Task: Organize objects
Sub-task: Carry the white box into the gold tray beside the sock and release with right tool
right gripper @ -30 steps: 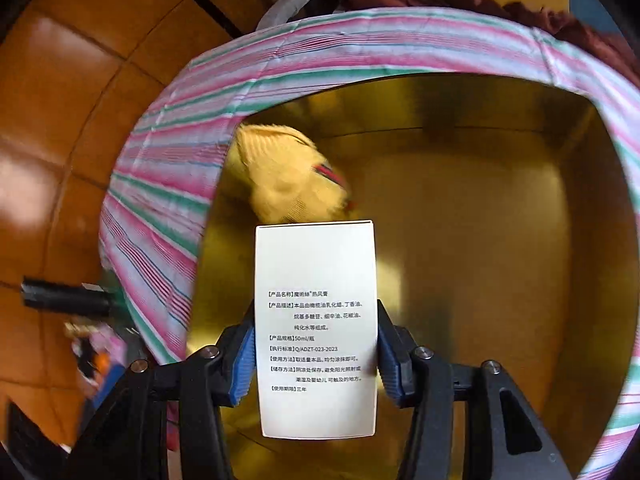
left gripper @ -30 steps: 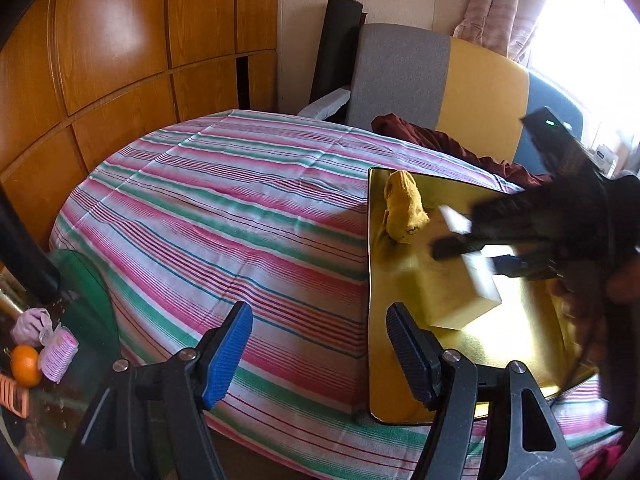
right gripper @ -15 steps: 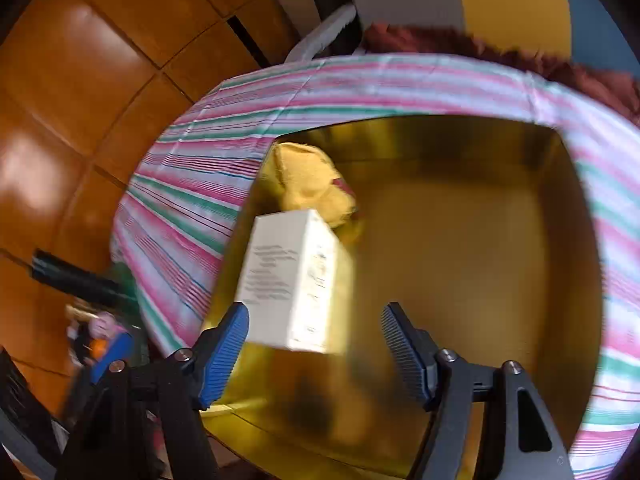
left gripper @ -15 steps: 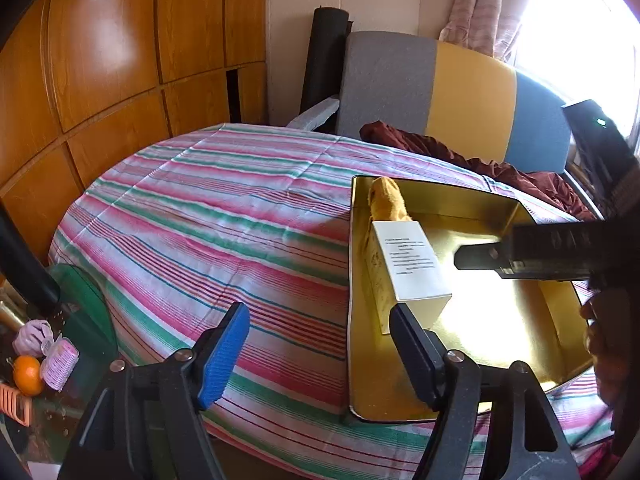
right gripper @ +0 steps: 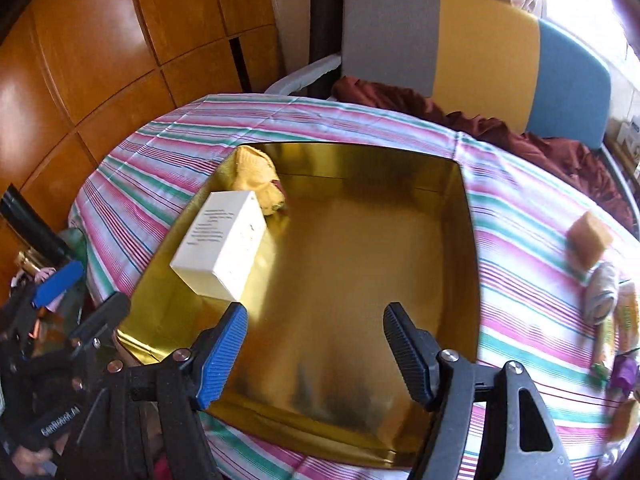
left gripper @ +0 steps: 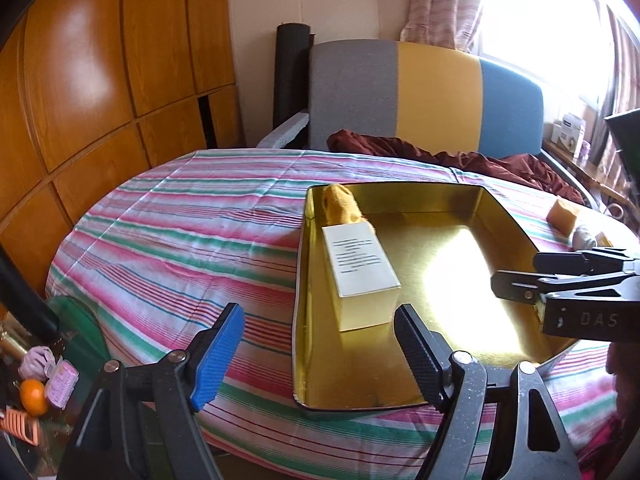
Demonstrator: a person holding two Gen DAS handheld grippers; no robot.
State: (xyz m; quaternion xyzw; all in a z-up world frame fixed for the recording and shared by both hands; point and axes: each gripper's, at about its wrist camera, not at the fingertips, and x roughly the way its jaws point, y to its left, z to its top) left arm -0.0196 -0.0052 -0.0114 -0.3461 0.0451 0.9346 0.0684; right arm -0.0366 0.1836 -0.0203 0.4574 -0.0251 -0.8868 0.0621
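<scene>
Gold sheet metal, bent into a shallow square tray (right gripper: 464, 240), filled the space in front of your right gripper (right gripper: 316, 344), whose jaws stood spread with nothing between them, above the tray's near part. Your left gripper (left gripper: 320, 344) was likewise spread and empty, straddling the tray's near-left rim. Against the tray's left wall lay the white rectangular carton with printed text (right gripper: 224, 240), on its side, and at the tray's far-left corner sat the crumpled yellow cloth (right gripper: 256, 176), touching the carton's far end.

By my judgement the carton was placed, and you had next to fetch another piece. You did well to lift clear of the rim before swinging, and you should have closed square on the next item's flat faces, then set it beside the carton rather than on it.

Only the right view showed the loose things waiting right of the tray on the striped tablecloth (right gripper: 160, 152): a tan sponge block (right gripper: 590, 236), a grey rolled cloth (right gripper: 602, 292) and blurred small packets. Only the left view showed an orange (left gripper: 34, 396) well left of the tray, below the table edge.
</scene>
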